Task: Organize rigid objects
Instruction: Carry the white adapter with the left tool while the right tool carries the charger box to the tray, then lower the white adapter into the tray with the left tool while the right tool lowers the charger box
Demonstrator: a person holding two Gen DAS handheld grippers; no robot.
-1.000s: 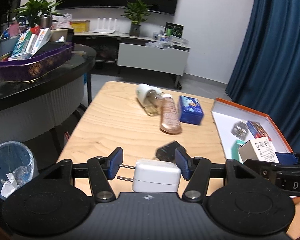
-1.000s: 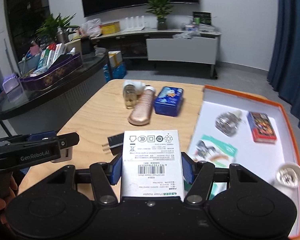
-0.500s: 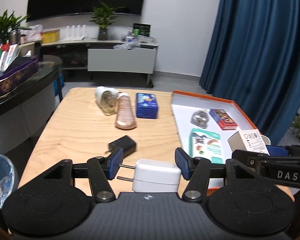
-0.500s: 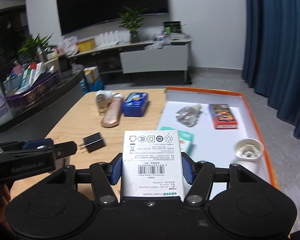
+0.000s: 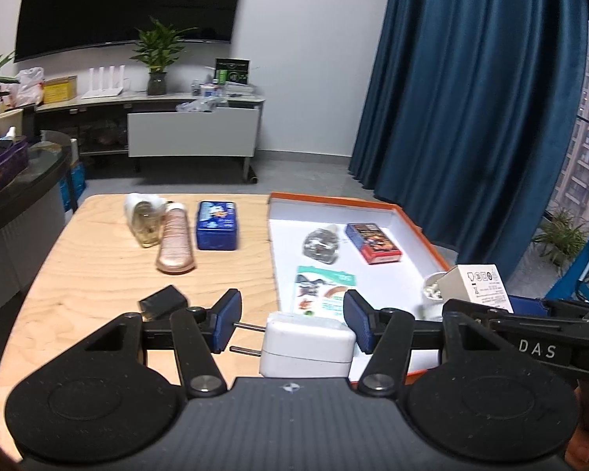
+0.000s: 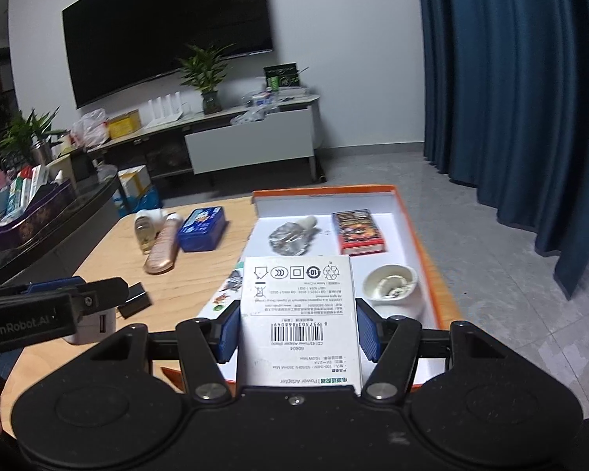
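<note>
My left gripper (image 5: 292, 327) is shut on a white charger plug (image 5: 308, 347), its two prongs pointing left, held above the wooden table (image 5: 98, 267) by the left rim of the orange-edged white tray (image 5: 412, 219). My right gripper (image 6: 298, 329) is shut on a white power-adapter box (image 6: 298, 314), held above the near part of the tray (image 6: 424, 243). The box also shows in the left wrist view (image 5: 475, 284). A black charger (image 5: 163, 300) lies on the table near my left gripper.
On the table lie a blue tin (image 5: 217, 225), a rose-gold case (image 5: 175, 245) and a glass bottle with a white cap (image 5: 144, 218). In the tray lie a red card box (image 5: 373, 243), a crumpled clear packet (image 5: 320, 245), a green leaflet (image 5: 322, 288) and a white dish (image 6: 390, 284).
Both grippers have swung to the right with their loads, from over the table towards the tray. The grips have not changed.
</note>
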